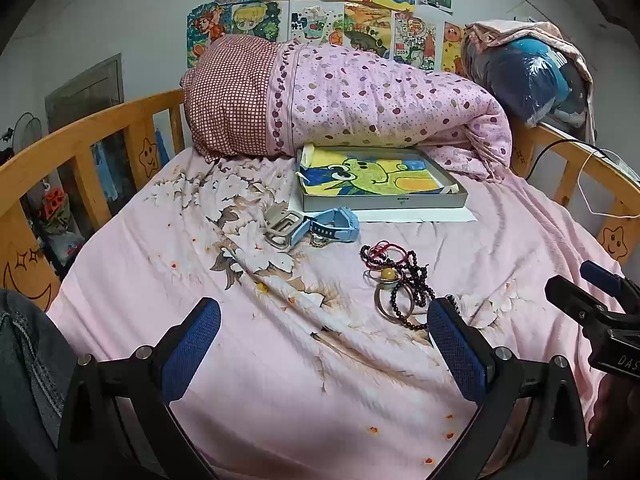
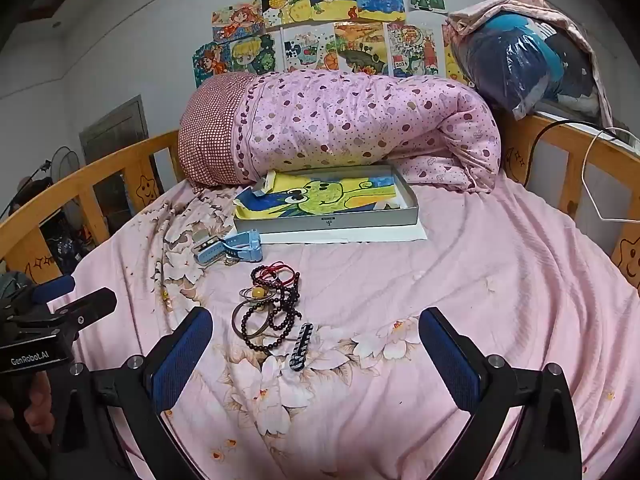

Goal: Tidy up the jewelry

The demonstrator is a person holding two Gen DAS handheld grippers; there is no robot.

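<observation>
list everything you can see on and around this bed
shallow box: 1, grey, holds a frog drawing, far side of sheet
watch: 1, light blue, left of box
metal buckle: 1, silver, beside watch
bead strings: dark tangle, count unclear, mid sheet
red cord: 1, on the beads
bangle: 1, silver, under beads
hair clip: 1, black and white, nearest
rolled quilt: 1, pink spotted, behind box
bedsheet: 1, pink floral
drawings: many, on wall
left gripper: jaws open, empty
right gripper: jaws open, empty
</observation>
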